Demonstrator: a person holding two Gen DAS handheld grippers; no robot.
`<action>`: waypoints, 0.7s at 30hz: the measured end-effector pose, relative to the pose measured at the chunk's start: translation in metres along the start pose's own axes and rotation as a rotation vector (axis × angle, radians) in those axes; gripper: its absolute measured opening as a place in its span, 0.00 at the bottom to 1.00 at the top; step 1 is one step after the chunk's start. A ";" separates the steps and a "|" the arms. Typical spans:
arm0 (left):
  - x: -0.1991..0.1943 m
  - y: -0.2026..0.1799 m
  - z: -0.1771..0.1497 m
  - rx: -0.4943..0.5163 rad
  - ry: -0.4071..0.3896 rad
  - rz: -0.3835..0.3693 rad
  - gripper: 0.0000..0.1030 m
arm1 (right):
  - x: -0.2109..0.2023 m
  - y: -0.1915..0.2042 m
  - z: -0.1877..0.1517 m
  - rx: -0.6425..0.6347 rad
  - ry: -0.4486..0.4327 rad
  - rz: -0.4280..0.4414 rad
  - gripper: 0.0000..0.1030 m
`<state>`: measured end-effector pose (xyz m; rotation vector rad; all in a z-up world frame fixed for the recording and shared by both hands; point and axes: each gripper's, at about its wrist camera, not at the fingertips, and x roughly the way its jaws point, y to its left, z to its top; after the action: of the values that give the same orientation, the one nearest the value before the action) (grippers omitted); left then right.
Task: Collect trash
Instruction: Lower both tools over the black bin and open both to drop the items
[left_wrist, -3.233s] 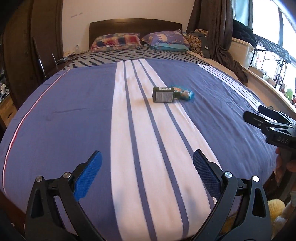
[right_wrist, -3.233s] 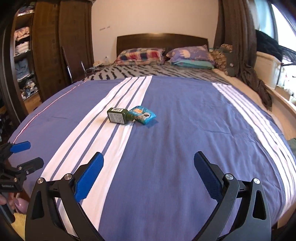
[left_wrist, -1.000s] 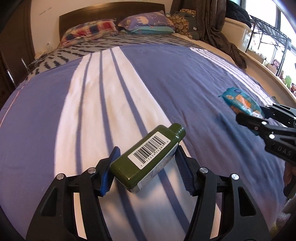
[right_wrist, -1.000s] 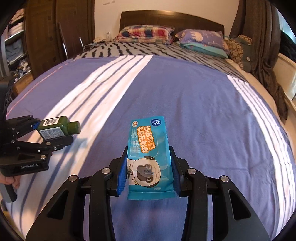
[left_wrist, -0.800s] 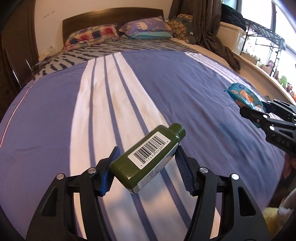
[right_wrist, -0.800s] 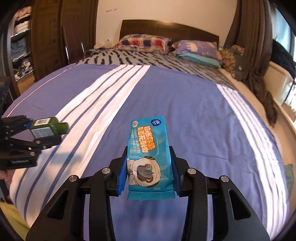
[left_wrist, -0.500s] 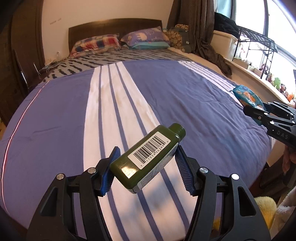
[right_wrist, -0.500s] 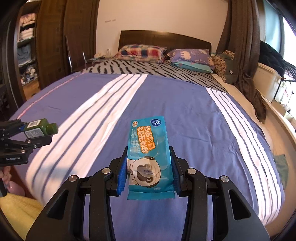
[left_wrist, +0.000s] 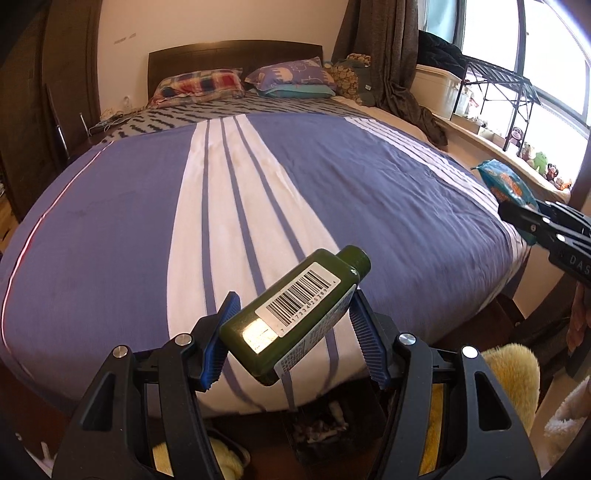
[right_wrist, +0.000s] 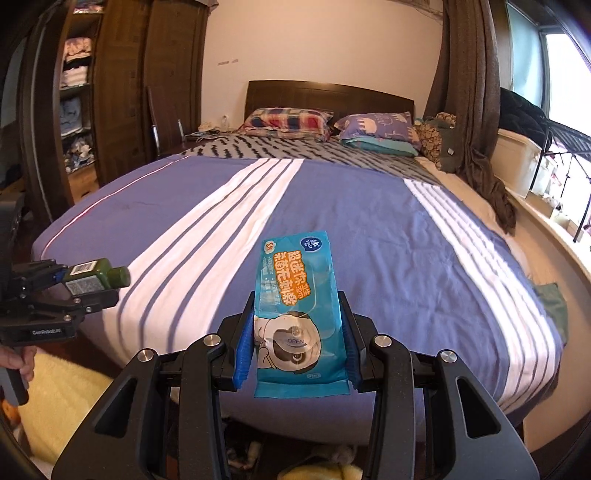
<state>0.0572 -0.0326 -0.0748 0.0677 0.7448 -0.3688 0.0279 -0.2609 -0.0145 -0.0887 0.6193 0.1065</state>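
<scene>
My left gripper (left_wrist: 291, 332) is shut on a dark green bottle (left_wrist: 295, 314) with a barcode label, held tilted above the foot of the bed (left_wrist: 129, 221). My right gripper (right_wrist: 299, 332) is shut on a blue wet-wipes pack (right_wrist: 297, 317), also above the bed's foot. The bottle in the left gripper shows at the left of the right wrist view (right_wrist: 98, 278). The wipes pack in the right gripper shows at the right of the left wrist view (left_wrist: 504, 182).
The bed has a blue and white striped cover, with pillows (right_wrist: 288, 122) by the headboard. A wardrobe (right_wrist: 110, 92) stands left; a curtain (right_wrist: 476, 110) and windowsill rack (left_wrist: 498, 92) right. Yellow fluffy rugs (left_wrist: 509, 369) and clutter lie on the floor below.
Both grippers closed on the bottle and the wipes pack, lifted them and pulled back from the middle of the bed to beyond its foot edge.
</scene>
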 end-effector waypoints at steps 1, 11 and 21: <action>-0.002 -0.002 -0.010 -0.005 0.006 0.001 0.56 | -0.002 0.006 -0.009 0.006 0.012 0.027 0.40; 0.019 0.007 -0.091 -0.079 0.112 0.000 0.56 | 0.021 0.061 -0.083 0.016 0.148 0.167 0.40; 0.076 0.004 -0.155 -0.110 0.273 -0.010 0.56 | 0.070 0.071 -0.158 0.119 0.328 0.197 0.40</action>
<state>0.0091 -0.0227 -0.2405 0.0107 1.0347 -0.3310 -0.0149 -0.2033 -0.1867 0.0724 0.9602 0.2480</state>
